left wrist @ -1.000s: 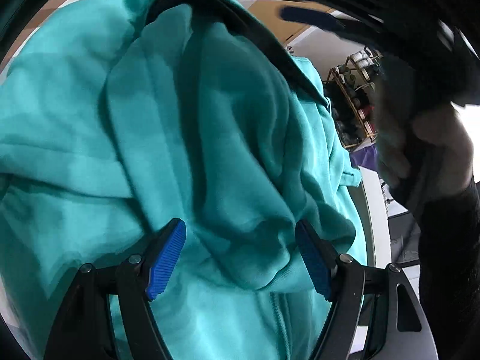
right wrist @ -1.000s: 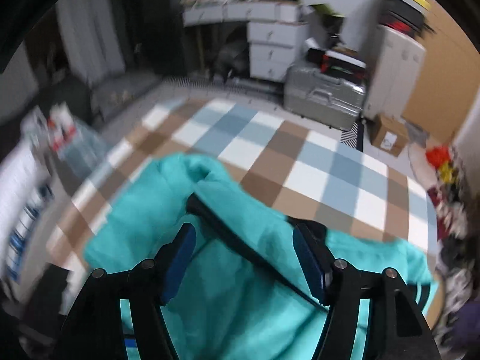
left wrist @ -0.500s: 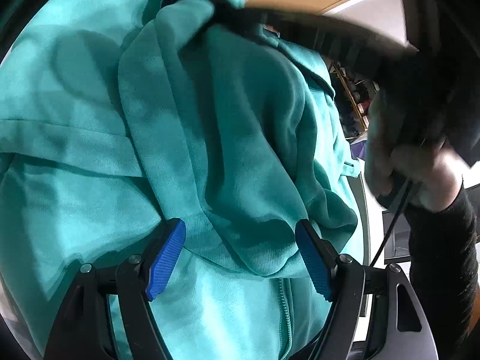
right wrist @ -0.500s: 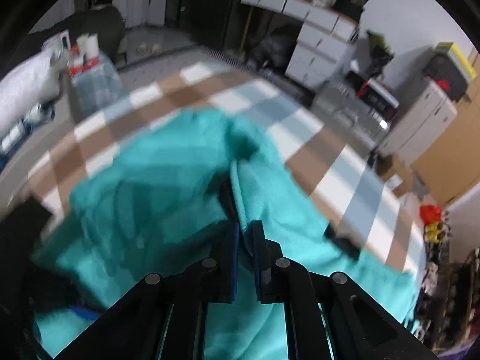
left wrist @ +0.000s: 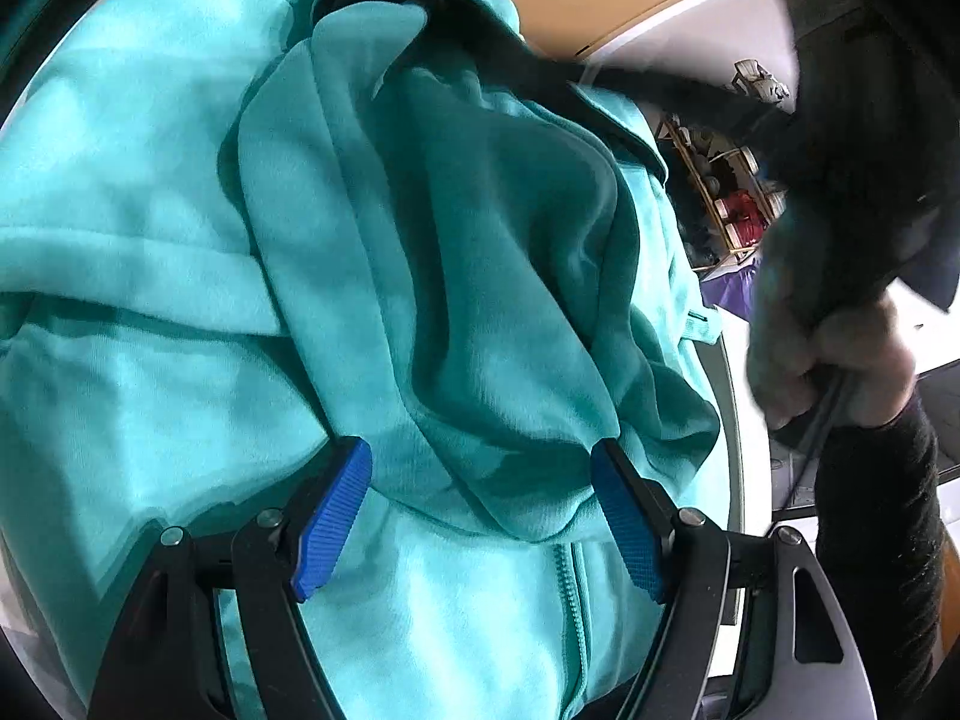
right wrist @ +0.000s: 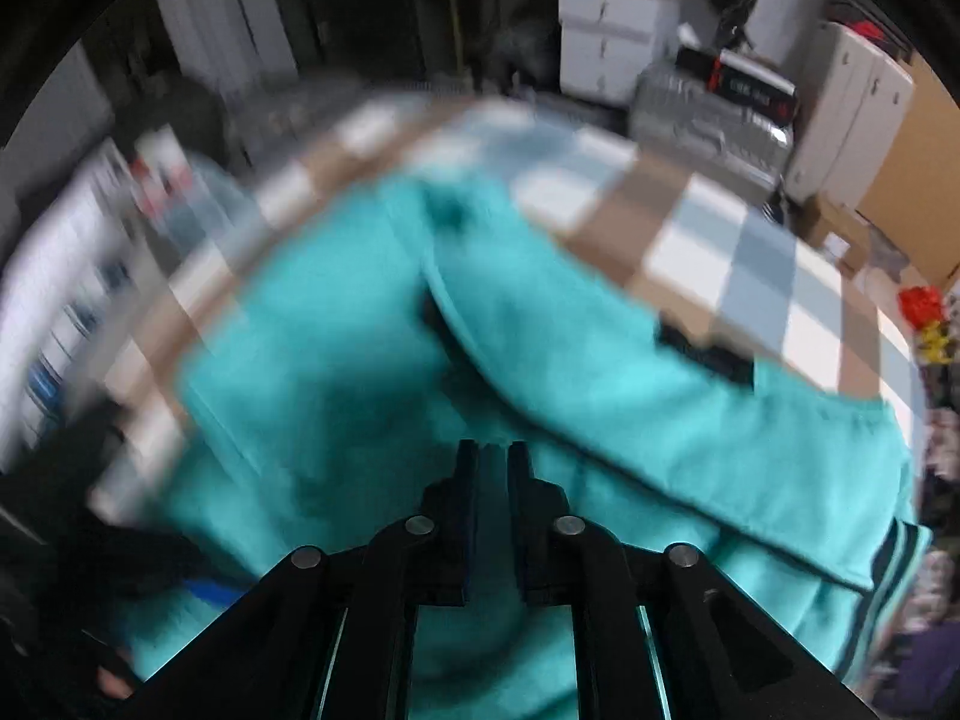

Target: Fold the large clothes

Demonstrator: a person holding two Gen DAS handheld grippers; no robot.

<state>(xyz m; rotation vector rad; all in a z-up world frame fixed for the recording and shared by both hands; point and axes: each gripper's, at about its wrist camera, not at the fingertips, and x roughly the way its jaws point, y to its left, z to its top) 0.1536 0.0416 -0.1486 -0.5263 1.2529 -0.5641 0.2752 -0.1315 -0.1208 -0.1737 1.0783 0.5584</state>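
Note:
A large teal zip hoodie fills the left wrist view, its hood bunched over the zipper. My left gripper stands open, its blue pads on either side of the hood's lower fold without pressing it. At the upper right a hand holds the other gripper over the hood's rim. In the blurred right wrist view the hoodie lies on a checked cloth. My right gripper is nearly shut with a thin fold of teal fabric pinched between its pads, and the jaws are opening slightly.
Beyond the checked table stand a silver suitcase, white drawers and cardboard boxes. A shelf of small items shows past the hoodie's right edge. The table's white rim runs along the right of the hoodie.
The right gripper's jaws went from wide apart to nearly shut on a fold of the hoodie, and it swung over the garment. The left gripper stayed open in place.

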